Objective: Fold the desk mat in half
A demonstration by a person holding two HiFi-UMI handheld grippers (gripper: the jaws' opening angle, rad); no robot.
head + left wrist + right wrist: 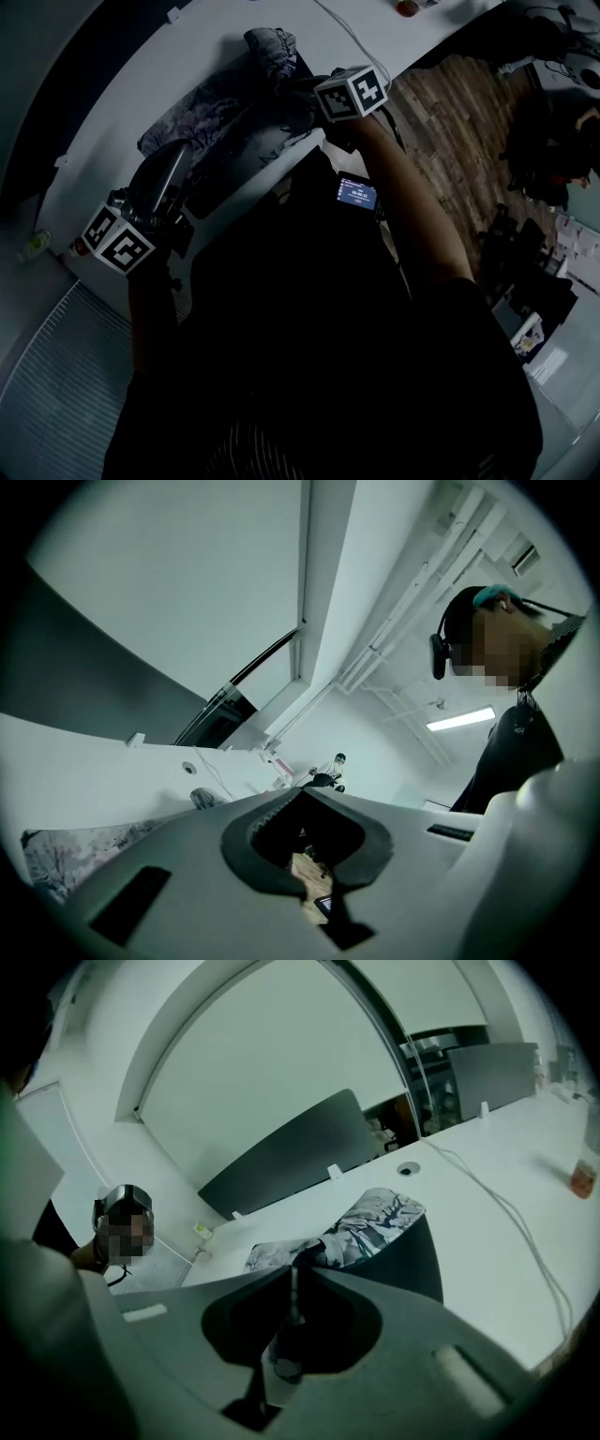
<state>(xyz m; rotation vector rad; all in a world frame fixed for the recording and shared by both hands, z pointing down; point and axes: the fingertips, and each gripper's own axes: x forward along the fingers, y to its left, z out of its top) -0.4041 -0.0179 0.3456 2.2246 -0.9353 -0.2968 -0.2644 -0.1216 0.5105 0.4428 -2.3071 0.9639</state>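
A desk mat (pixel 202 112) with a grey ink-painting print lies on the white desk (pixel 216 37). One end of the mat is lifted and curled over, showing its dark underside (pixel 412 1260) below the printed face (pixel 375 1215). My right gripper (pixel 293 1274) is shut on that raised edge, and the thin sheet stands between its jaws. In the head view it is at the top centre (pixel 300 89), under its marker cube. My left gripper (pixel 303 794) points level along the desk's near edge (pixel 183 152). Its tips meet and I see no mat between them. The flat mat (pixel 56 855) lies off to its left.
A white cable (pixel 506 1213) runs across the desk right of the mat, and a small red-topped thing (pixel 583 1177) stands far right. A dark partition panel (pixel 281 1152) lines the back. A phone (pixel 357 193) shows lit below the desk edge, over wooden floor (pixel 450 122).
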